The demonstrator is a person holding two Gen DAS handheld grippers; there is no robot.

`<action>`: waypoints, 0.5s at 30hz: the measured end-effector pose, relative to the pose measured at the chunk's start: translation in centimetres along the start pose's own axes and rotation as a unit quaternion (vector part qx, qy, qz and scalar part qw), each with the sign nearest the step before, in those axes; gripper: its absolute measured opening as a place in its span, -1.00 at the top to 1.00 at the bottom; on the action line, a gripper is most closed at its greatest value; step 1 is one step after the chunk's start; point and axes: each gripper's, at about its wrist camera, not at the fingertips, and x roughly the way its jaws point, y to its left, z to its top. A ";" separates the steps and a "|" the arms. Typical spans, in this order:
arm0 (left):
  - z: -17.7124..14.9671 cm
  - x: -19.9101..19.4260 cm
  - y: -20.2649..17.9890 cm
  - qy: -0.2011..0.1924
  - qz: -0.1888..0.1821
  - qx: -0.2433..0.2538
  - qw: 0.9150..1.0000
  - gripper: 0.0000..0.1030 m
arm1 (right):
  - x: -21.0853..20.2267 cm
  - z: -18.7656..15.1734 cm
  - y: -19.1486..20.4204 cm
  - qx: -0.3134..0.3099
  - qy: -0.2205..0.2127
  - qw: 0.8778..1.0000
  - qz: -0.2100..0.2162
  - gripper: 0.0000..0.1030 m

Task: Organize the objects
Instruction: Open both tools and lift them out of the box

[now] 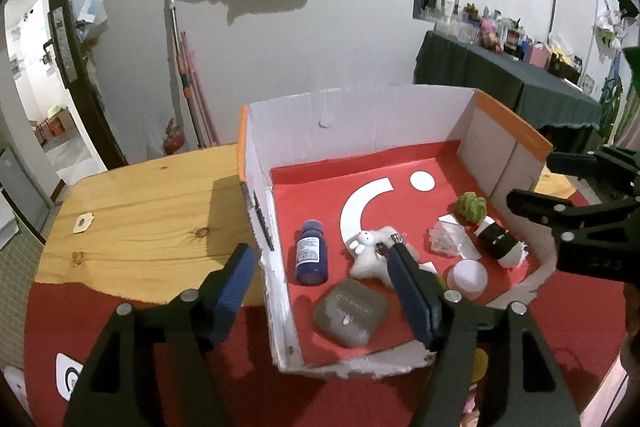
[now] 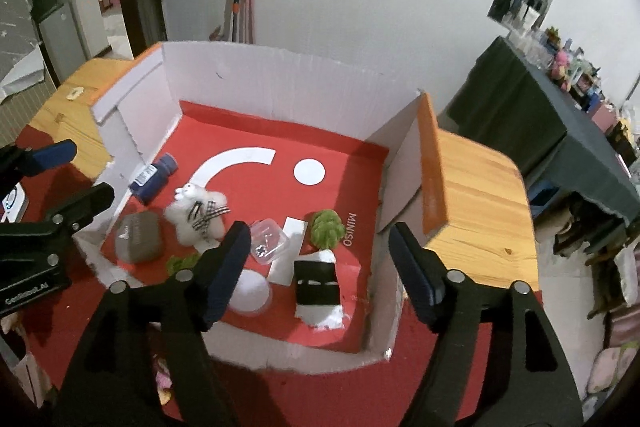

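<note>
A low white cardboard box [image 1: 256,163] [image 2: 280,83] with a red floor holds several objects. A blue bottle [image 1: 310,255] [image 2: 154,179] lies at its left. Beside it are a white plush toy [image 1: 370,251] [image 2: 198,213], a grey pouch [image 1: 352,313] [image 2: 138,235], a clear plastic case [image 1: 446,237] [image 2: 269,241], a green plush [image 1: 472,207] [image 2: 327,229], a black-and-white roll [image 1: 500,243] [image 2: 318,285] and a white round lid [image 1: 468,277] [image 2: 250,291]. My left gripper [image 1: 320,271] is open over the box's left wall. My right gripper [image 2: 318,251] is open above the box's near side, holding nothing.
The box stands on a wooden table [image 1: 144,211] [image 2: 480,195] partly covered by a red sheet [image 1: 248,367]. A white device [image 2: 14,201] lies at the left. A dark-draped side table [image 1: 504,83] with clutter stands at the right. Mop handles [image 1: 184,75] lean on the wall.
</note>
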 end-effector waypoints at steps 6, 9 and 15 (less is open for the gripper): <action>-1.4 -2.2 -0.1 -0.025 -0.015 -0.011 1.000 -0.66 | -3.5 -2.4 0.1 0.016 -0.058 0.998 0.006 -0.51; -2.3 -3.0 -0.3 -0.036 -0.015 -0.013 0.999 -0.77 | -4.7 -3.5 0.0 0.033 -0.072 0.997 0.023 -0.54; -4.2 -4.5 -1.3 -0.058 -0.014 -0.010 0.998 -0.93 | -7.0 -6.1 0.0 0.050 -0.108 0.992 0.036 -0.64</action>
